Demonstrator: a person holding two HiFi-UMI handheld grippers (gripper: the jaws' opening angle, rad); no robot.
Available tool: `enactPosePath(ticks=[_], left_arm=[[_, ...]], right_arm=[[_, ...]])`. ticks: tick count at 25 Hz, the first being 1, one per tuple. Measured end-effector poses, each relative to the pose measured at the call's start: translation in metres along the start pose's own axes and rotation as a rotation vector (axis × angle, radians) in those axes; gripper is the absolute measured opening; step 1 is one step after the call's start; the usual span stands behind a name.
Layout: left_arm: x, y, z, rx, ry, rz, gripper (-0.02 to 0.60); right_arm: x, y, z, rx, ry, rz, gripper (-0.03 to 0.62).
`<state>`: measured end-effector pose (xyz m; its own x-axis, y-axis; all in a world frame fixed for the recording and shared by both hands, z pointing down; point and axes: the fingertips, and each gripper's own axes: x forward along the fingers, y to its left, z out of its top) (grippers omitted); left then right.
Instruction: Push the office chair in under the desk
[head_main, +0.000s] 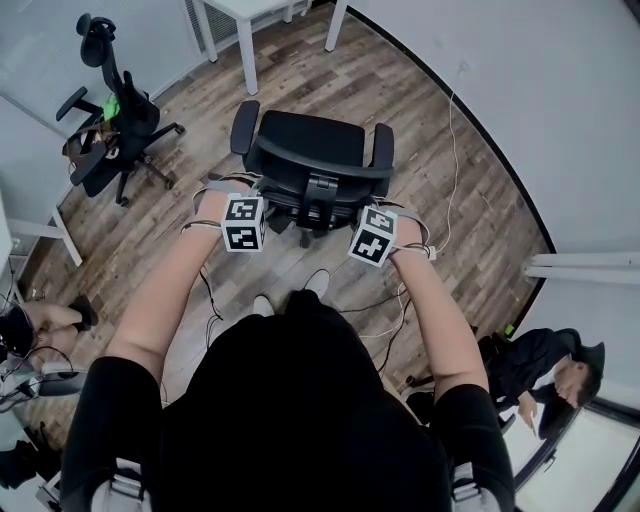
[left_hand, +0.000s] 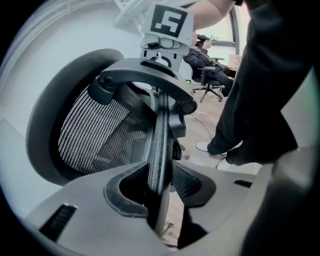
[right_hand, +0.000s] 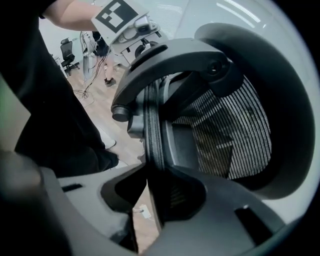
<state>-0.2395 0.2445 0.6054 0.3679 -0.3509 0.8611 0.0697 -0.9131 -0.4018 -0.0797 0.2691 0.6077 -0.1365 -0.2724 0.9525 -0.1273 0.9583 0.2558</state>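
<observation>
An office: black office chair (head_main: 310, 165), a second swivel chair (head_main: 115, 135), white desk (head_main: 247, 50), plank floor (head_main: 450, 170).

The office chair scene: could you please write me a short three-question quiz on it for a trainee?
1. True or false: the left gripper and the right gripper each clamp the rim of the office chair's backrest.
2. In the head view, where does the white desk stand? A) beyond the chair, at the top of the picture; B) at the bottom of the picture; C) at the right edge.
3. What colour is the item lying on the second chair at the head view's left?
Key: 1 true; 2 A; 3 green.
</observation>
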Motion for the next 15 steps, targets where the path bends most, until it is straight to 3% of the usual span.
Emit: enactPosePath(ticks=[15], left_arm=[[0.03,0.07,-0.008,-0.013,0.02,0.04,0.146]], right_arm=[[0.02,-0.073,-0.002,0.032,0.008,-0.018,0.104]])
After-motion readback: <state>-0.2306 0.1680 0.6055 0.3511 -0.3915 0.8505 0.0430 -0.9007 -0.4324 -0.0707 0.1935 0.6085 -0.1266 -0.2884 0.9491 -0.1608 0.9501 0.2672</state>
